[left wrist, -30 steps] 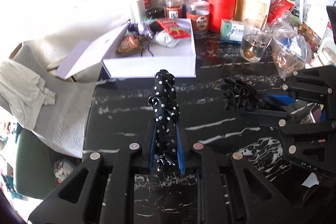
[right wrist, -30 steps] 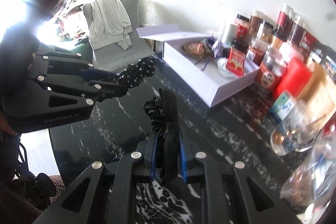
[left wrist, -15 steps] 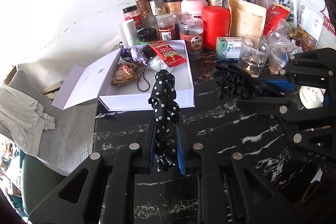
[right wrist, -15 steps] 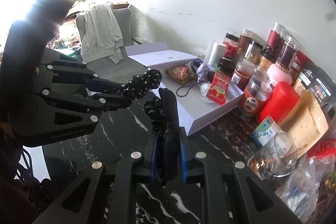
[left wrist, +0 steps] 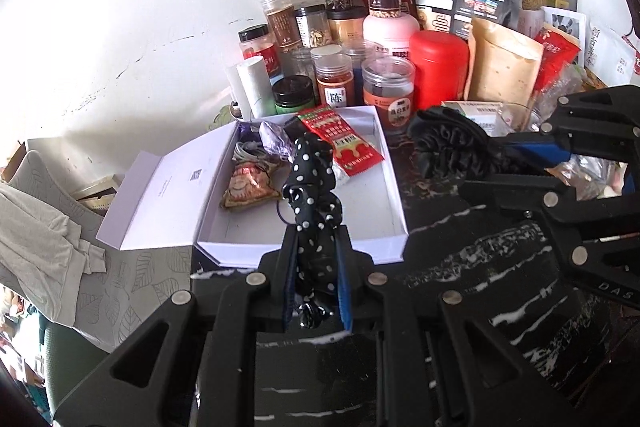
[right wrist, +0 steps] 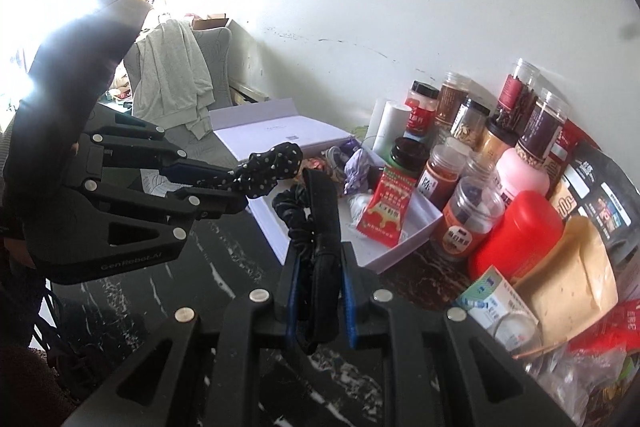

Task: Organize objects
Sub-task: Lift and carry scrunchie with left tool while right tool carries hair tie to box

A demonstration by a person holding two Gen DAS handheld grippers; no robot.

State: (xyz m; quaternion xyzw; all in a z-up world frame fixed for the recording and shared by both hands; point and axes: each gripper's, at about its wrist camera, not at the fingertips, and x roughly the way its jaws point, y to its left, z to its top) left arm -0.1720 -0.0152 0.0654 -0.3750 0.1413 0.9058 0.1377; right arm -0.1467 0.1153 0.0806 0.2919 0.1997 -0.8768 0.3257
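Left wrist view first: the left gripper (left wrist: 316,255) is angled down over the black marble table (left wrist: 472,287), its jaws clamped tight on a black hair tie with white dots (left wrist: 314,195). That tie sticks up past the fingertips and hangs just over the near wall of the white box (left wrist: 304,251). Off to the right, the right gripper (left wrist: 500,155) comes in from the side, pinching a plain black scrunchie (left wrist: 448,143) held above the box's right wall.

Switching to the right wrist view, the right gripper (right wrist: 318,259) points down and forward, jaws closed hard on the black scrunchie (right wrist: 316,211), which rises over the near corner of the white box (right wrist: 384,251). The left gripper (right wrist: 236,183) reaches in from the left with the dotted hair tie (right wrist: 272,167) at its tip, close beside the scrunchie but not touching it.

Room to work: the near stretch of table is bare dark marble. Inside the box, the front half of the floor is open white; a red packet (left wrist: 344,143), a brown snack bag (left wrist: 248,187) and a purple wrapper (left wrist: 272,139) crowd the far end. The box lid (left wrist: 164,195) lies folded open past the table's left edge, toward a grey chair (left wrist: 60,239). Beyond the box, jars (left wrist: 388,99) and a red canister (left wrist: 440,67) stand packed against the wall along the far edge.
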